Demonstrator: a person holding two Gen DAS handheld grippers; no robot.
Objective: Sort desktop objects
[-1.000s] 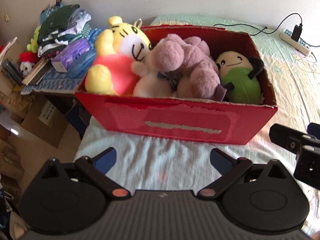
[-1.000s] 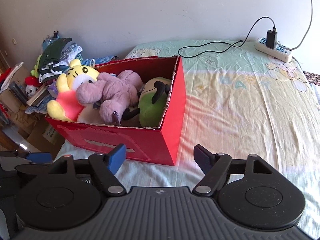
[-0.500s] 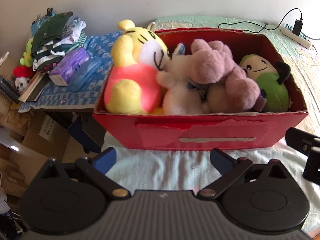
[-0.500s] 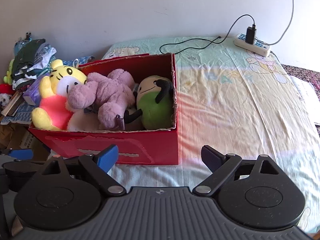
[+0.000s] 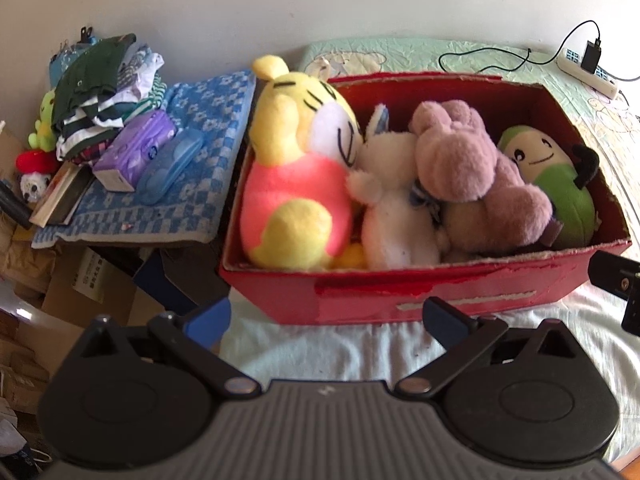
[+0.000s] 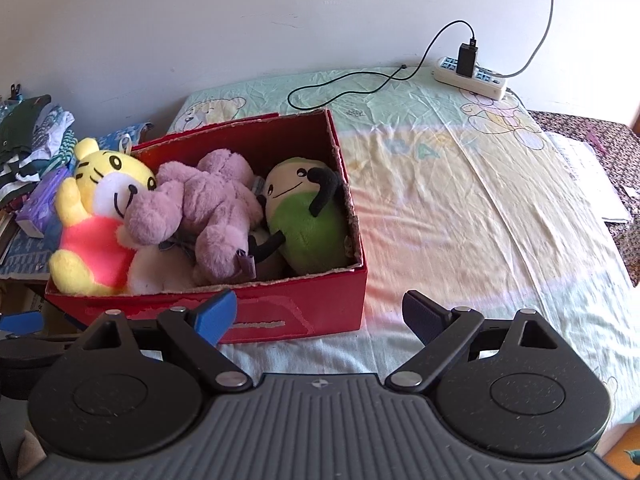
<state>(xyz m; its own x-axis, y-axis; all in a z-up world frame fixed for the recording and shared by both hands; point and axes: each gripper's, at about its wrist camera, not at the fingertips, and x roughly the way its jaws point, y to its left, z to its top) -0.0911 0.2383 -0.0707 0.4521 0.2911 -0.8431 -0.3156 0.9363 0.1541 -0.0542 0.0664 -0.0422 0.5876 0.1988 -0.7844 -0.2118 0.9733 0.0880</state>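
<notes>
red cardboard makes up the box (image 6: pixel 320 312), the largest thing here, sitting on the bed sheet (image 6: pixel 460 208) at its near left end; it looks light but floppy-walled with ragged edges, so best taken by a long wall with both tools. inside, far left to right, lie the yellow tiger plush (image 5: pixel 296 184), a white plush (image 5: pixel 396 220), the purple plush (image 5: pixel 472 172) sprawled across the middle, and the green plush (image 5: pixel 560 188) against the right wall. all look soft, light and squashy; a limb or head should pinch well. left gripper (image 5: pixel 324 316) and right gripper (image 6: pixel 320 314) hover near the front wall, fingers spread, grasping nothing.
</notes>
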